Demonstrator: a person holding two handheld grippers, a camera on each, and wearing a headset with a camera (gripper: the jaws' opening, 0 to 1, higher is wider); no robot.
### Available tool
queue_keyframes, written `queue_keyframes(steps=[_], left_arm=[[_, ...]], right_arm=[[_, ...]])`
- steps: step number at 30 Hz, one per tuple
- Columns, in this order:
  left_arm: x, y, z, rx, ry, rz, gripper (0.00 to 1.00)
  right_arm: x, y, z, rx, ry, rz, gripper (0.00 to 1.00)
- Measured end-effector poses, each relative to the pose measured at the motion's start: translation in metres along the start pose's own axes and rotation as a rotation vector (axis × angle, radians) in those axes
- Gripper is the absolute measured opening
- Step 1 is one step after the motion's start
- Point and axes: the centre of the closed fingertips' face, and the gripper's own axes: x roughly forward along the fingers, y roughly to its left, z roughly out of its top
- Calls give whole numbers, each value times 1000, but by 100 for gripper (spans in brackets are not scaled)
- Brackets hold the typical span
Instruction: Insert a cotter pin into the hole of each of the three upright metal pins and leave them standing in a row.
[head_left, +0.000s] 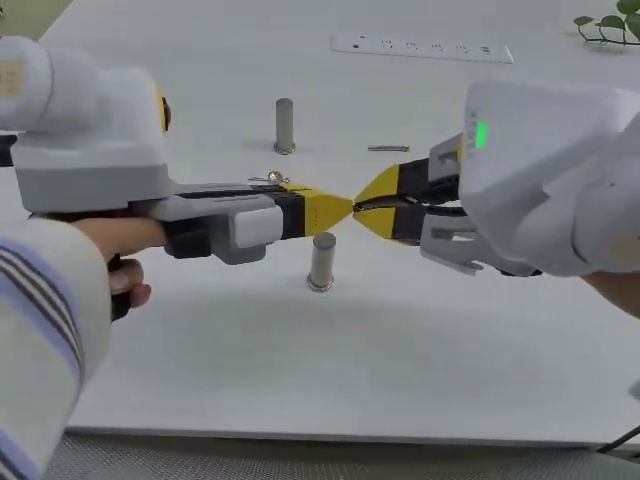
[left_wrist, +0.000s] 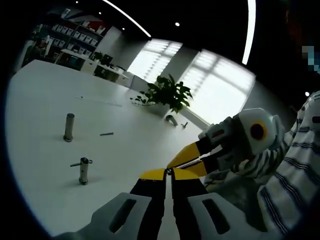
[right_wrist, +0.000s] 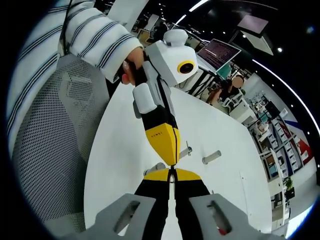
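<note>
My left gripper (head_left: 345, 210) and right gripper (head_left: 362, 212) meet tip to tip above the white table (head_left: 200, 340). Both stand shut. A thin dark cotter pin (head_left: 357, 208) shows at the meeting point, pinched in the right gripper's jaws; little of it is visible. A bare upright metal pin (head_left: 322, 262) stands just below the tips, and another bare pin (head_left: 284, 125) stands farther back. A third pin (left_wrist: 83, 171) has a cotter pin through its top; it sits behind the left gripper (left_wrist: 169, 172). In the right gripper view, the right gripper (right_wrist: 171, 175) touches the left gripper (right_wrist: 162, 140).
A loose cotter pin (head_left: 388, 148) lies flat on the table behind the right gripper. A white power strip (head_left: 420, 46) rests at the far edge, with a plant (head_left: 610, 25) at the far right. A mesh chair (right_wrist: 55, 150) stands by the near edge.
</note>
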Motion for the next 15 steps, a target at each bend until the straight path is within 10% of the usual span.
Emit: queue_keyframes(steps=[15], left_arm=[[-3,-2,3,35,1,-6,0]], right_arm=[[1,1,1,44,-25,7,9]])
